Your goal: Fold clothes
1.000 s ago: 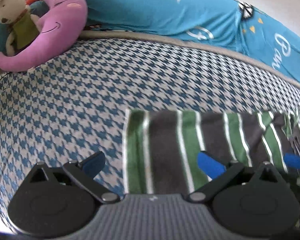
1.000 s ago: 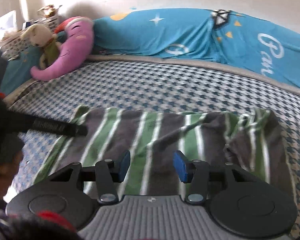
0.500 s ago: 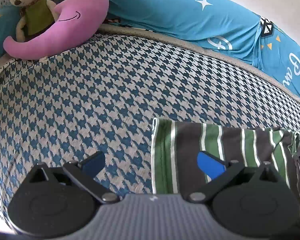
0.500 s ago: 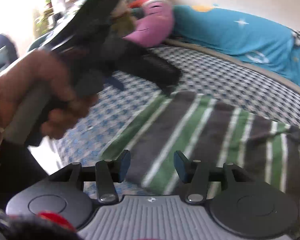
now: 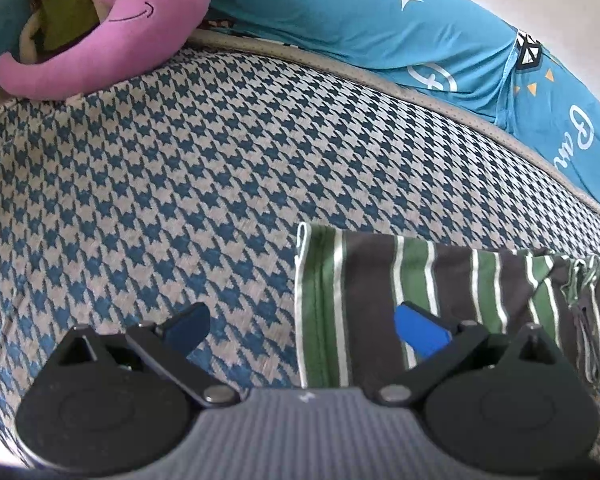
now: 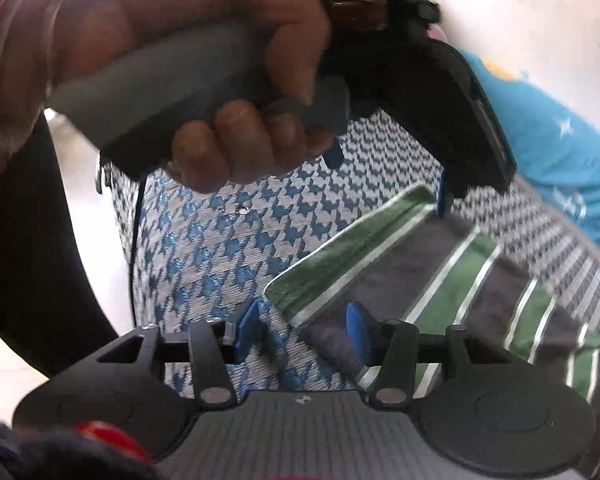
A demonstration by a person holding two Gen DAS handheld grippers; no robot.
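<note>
Right wrist view: left hand [image 6: 180,68] now looms closer, filling upper frame.

Soft knit striped garment [image 5: 440,280] on coarse woven houndstooth bedcover [image 5: 180,184]; matt black plastic left gripper [image 5: 300,324], plush pink toy [image 5: 112,40].

Left gripper [image 5: 302,330]: jaws spread wide, nothing between the blue pads, hovering low near the bed's front edge. Right gripper [image 6: 302,330]: jaws parted (narrower than the left), nothing clamped, also low by the front edge. Left hand [image 6: 204,80]: fist closed round the left gripper's grey handle, fingertips [image 6: 236,120] curled under, bangles at the wrist; it fills the right wrist view's upper left.
</note>
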